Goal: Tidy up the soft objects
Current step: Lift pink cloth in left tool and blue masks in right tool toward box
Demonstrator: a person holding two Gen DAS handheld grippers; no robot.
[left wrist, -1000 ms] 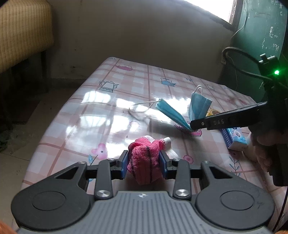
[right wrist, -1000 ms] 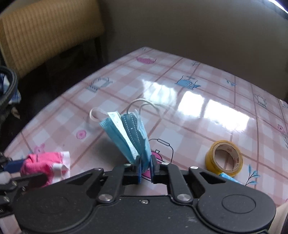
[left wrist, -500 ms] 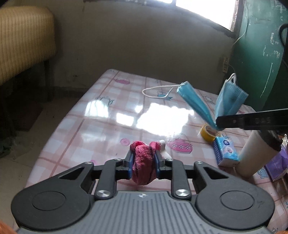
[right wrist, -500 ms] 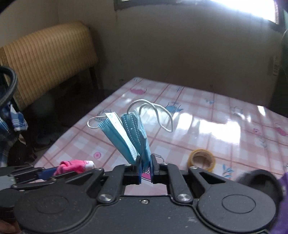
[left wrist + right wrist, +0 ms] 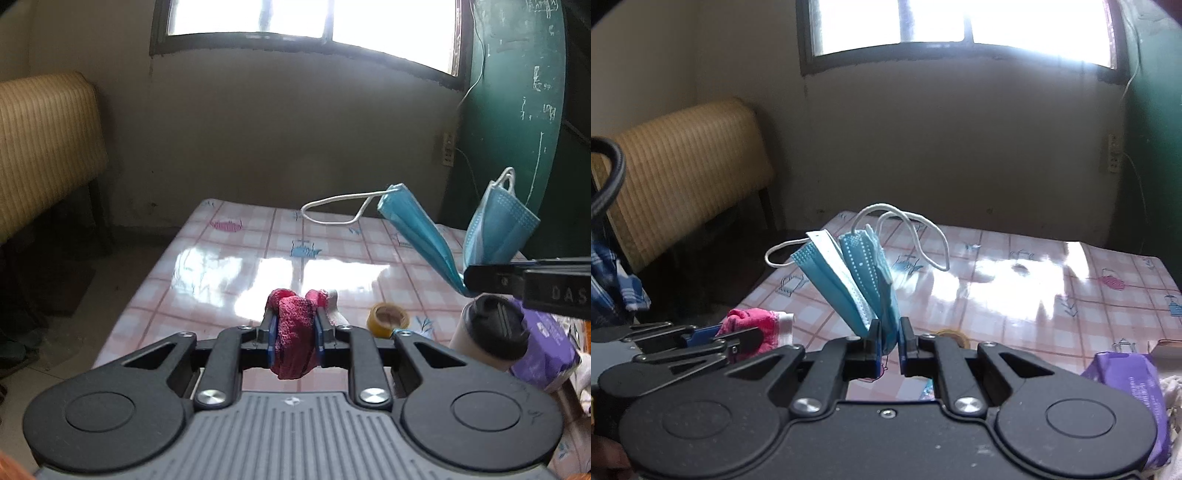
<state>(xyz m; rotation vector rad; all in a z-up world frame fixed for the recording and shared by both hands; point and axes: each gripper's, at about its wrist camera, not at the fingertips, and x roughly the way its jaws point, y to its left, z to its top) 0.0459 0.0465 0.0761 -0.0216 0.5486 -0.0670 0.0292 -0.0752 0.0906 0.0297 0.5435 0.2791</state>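
Note:
A bunched pink cloth (image 5: 295, 332) with a white edge is pinched between the blue pads of my left gripper (image 5: 295, 325), held up above the checked tablecloth (image 5: 229, 266). The same pink cloth (image 5: 753, 325) shows at the left of the right wrist view, in the left gripper's fingers (image 5: 713, 336). My right gripper (image 5: 889, 332) is shut on a folded blue face mask (image 5: 857, 273), whose white ear loops stick up and out. In the left wrist view that mask (image 5: 491, 229) fans upward from the right gripper's fingers (image 5: 491, 277) at the right.
On the table sit a yellow tape roll (image 5: 388, 317), a pale cup with a black lid (image 5: 491, 332) and a purple packet (image 5: 546, 343). A wicker chair back (image 5: 44, 147) stands off the table's left side. A green board (image 5: 517, 110) leans at the right.
Both grippers have risen off the table with their loads, the pink cloth and the blue mask. The left jaws squeezed tighter on the cloth. The window has come into view.

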